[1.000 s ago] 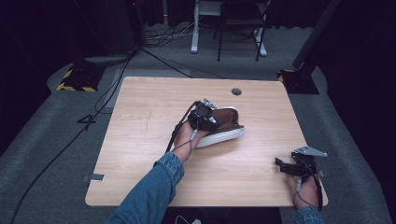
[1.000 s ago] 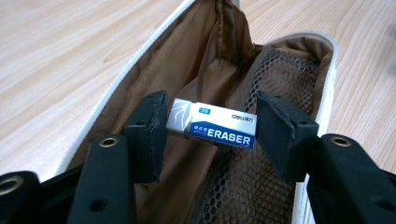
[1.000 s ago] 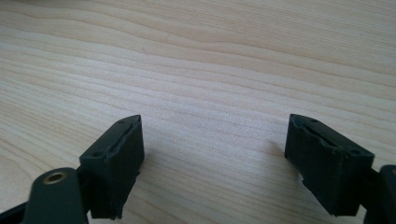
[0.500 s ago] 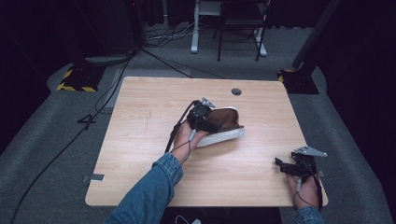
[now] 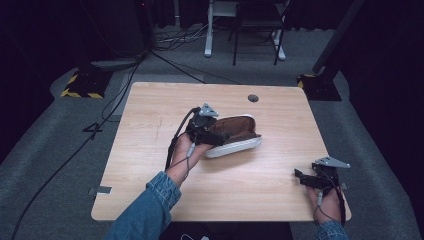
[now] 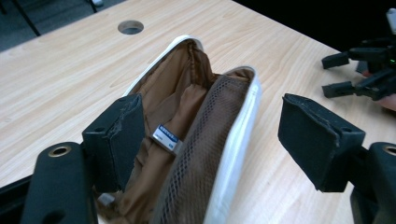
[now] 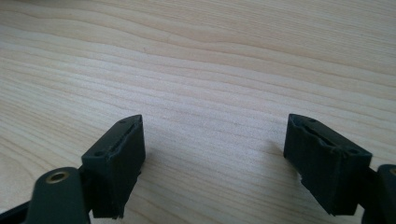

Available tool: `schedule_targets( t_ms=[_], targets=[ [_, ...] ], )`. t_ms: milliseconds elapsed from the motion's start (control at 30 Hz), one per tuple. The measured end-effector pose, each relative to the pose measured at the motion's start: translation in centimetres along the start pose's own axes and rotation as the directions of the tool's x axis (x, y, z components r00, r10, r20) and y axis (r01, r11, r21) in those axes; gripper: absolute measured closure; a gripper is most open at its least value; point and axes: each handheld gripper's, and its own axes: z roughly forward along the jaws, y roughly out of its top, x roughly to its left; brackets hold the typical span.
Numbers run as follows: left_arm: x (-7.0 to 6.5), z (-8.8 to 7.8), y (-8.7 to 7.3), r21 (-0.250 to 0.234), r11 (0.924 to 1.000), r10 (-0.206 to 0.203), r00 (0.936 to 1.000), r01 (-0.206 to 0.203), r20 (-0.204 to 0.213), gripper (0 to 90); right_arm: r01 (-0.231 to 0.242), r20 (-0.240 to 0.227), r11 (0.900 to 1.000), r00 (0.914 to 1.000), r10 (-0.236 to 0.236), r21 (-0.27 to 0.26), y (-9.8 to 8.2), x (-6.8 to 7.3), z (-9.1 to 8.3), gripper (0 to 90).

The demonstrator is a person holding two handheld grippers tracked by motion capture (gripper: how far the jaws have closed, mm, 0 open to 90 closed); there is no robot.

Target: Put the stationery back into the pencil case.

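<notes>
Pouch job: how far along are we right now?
Done: the pouch lies open on the table, brown lining and mesh pocket showing. In hand: the left hand-held gripper is open, straddling the pouch's mouth, one jaw inside. Left: nothing is gripped; the right hand-held gripper hangs open over bare wood near the table's corner.

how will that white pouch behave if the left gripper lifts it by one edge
The pouch looks soft: thin brown lining and a mesh pocket, so it would probably sag and fold. It appears empty, so likely light. Lying on the smooth wooden table, it may slide if pushed by the open left gripper.
</notes>
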Motion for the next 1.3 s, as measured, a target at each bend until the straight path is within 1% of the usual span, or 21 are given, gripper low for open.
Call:
schedule_targets(
  t_ms=[133, 300, 333, 367, 467, 500, 533, 567, 633, 767, 833, 900, 933, 967, 1033, 1133, 1167, 1200, 1233, 1267, 1300],
  targets=[
    [-0.7, -1.6, -0.4, -0.009, 0.9999, 0.011, 0.9999, -0.011, -0.005, 23.6, 0.000, 0.000, 1.000, 1.0000, 0.000, -0.001, 0.0, 0.0, 0.0, 20.9],
    [-1.4, -3.5, -1.3, -0.023, 0.9997, 0.011, 0.9998, -0.011, -0.018, 23.7, 0.000, 0.000, 1.000, 1.0000, 0.000, 0.000, 0.0, 0.0, 0.0, 20.9],
    [-1.4, -3.5, -1.3, -0.023, 0.9997, 0.011, 0.9998, -0.011, -0.018, 23.7, -0.002, 0.000, 1.000, 1.0000, 0.002, 0.000, 0.0, 0.0, 0.0, 20.9],
    [-1.6, -4.4, -1.8, -0.032, 0.9994, 0.009, 0.9998, -0.009, -0.020, 23.8, 0.000, -0.001, 1.000, 1.0000, 0.000, -0.001, 0.0, 0.0, 0.0, 20.9],
    [-1.7, -5.5, -2.6, -0.034, 0.9993, 0.014, 0.9995, -0.015, -0.029, 24.0, -0.002, 0.000, 1.000, 1.0000, 0.002, 0.000, 0.0, 0.0, 0.0, 20.9],
    [-1.7, -5.5, -2.6, -0.034, 0.9993, 0.014, 0.9995, -0.015, -0.029, 24.0, -0.002, 0.000, 1.000, 1.0000, 0.002, 0.000, 0.0, 0.0, 0.0, 20.9],
    [-1.6, -6.2, -3.2, -0.034, 0.9992, 0.019, 0.9992, -0.020, -0.036, 24.0, -0.001, -0.001, 1.000, 1.0000, 0.001, -0.001, 0.0, 0.0, 0.0, 20.9],
    [-1.6, -6.4, -3.5, -0.034, 0.9992, 0.017, 0.9991, -0.019, -0.039, 24.0, -0.002, -0.001, 1.000, 1.0000, 0.002, 0.000, 0.0, 0.0, 0.0, 20.9],
    [-1.5, -7.1, -4.2, -0.034, 0.9992, 0.018, 0.9986, -0.020, -0.049, 24.0, -0.002, -0.001, 1.000, 1.0000, 0.002, 0.000, 0.0, 0.0, 0.0, 20.9],
    [-1.0, -8.3, -5.9, -0.048, 0.9988, -0.014, 0.9984, 0.011, -0.056, 24.1, -0.001, -0.001, 1.000, 1.0000, 0.001, 0.000, 0.0, 0.0, 0.0, 20.9],
    [-0.7, -9.1, -7.0, -0.057, 0.9981, -0.028, 0.9967, 0.024, -0.077, 24.5, -0.001, -0.001, 1.000, 1.0000, 0.001, 0.000, 0.0, 0.0, 0.0, 20.9],
    [-0.4, -9.8, -8.0, -0.065, 0.9970, -0.047, 0.9951, 0.041, -0.087, 24.7, -0.001, -0.001, 1.000, 1.0000, 0.001, 0.000, 0.0, 0.0, 0.0, 20.9],
    [-0.2, -10.1, -8.5, -0.062, 0.9975, -0.040, 0.9939, 0.034, -0.103, 24.8, -0.001, -0.001, 1.000, 1.0000, 0.001, 0.000, 0.0, 0.0, 0.0, 20.9],
    [-0.2, -10.1, -8.5, -0.062, 0.9975, -0.040, 0.9939, 0.034, -0.103, 24.8, -0.002, 0.000, 1.000, 1.0000, 0.002, 0.000, 0.0, 0.0, 0.0, 20.9],
    [0.1, -10.6, -9.5, -0.051, 0.9976, -0.051, 0.9924, 0.045, -0.112, 24.8, -0.002, 0.000, 1.000, 1.0000, 0.002, 0.000, 0.0, 0.0, 0.0, 20.9],
    [0.6, -11.0, -11.1, -0.037, 0.9980, -0.055, 0.9907, 0.051, -0.124, 24.6, -0.001, -0.001, 1.000, 1.0000, 0.001, 0.000, 0.0, 0.0, 0.0, 20.9],
    [0.8, -11.1, -11.4, -0.030, 0.9980, -0.059, 0.9907, 0.056, -0.123, 25.0, -0.001, -0.001, 1.000, 1.0000, 0.001, 0.000, 0.0, 0.0, 0.0, 20.9],
    [1.1, -11.2, -11.6, -0.011, 0.9982, -0.060, 0.9901, 0.060, -0.127, 24.7, -0.001, -0.001, 1.000, 1.0000, 0.001, 0.000, 0.0, 0.0, 0.0, 20.9],
    [1.3, -11.3, -11.8, 0.000, 0.9984, -0.056, 0.9878, 0.057, -0.146, 24.5, -0.001, -0.001, 1.000, 1.0000, 0.001, 0.000, 0.0, 0.0, 0.0, 20.9],
    [1.5, -11.5, -12.1, -0.001, 0.9988, -0.049, 0.9845, 0.049, -0.168, 24.1, -0.002, -0.001, 1.000, 1.0000, 0.002, 0.000, 0.0, 0.0, 0.0, 20.9],
    [1.6, -11.7, -12.4, -0.006, 0.9982, -0.060, 0.9825, 0.060, -0.176, 24.1, -0.001, 0.000, 1.000, 1.0000, 0.001, 0.000, 0.0, 0.0, 0.0, 20.9]
  ],
)
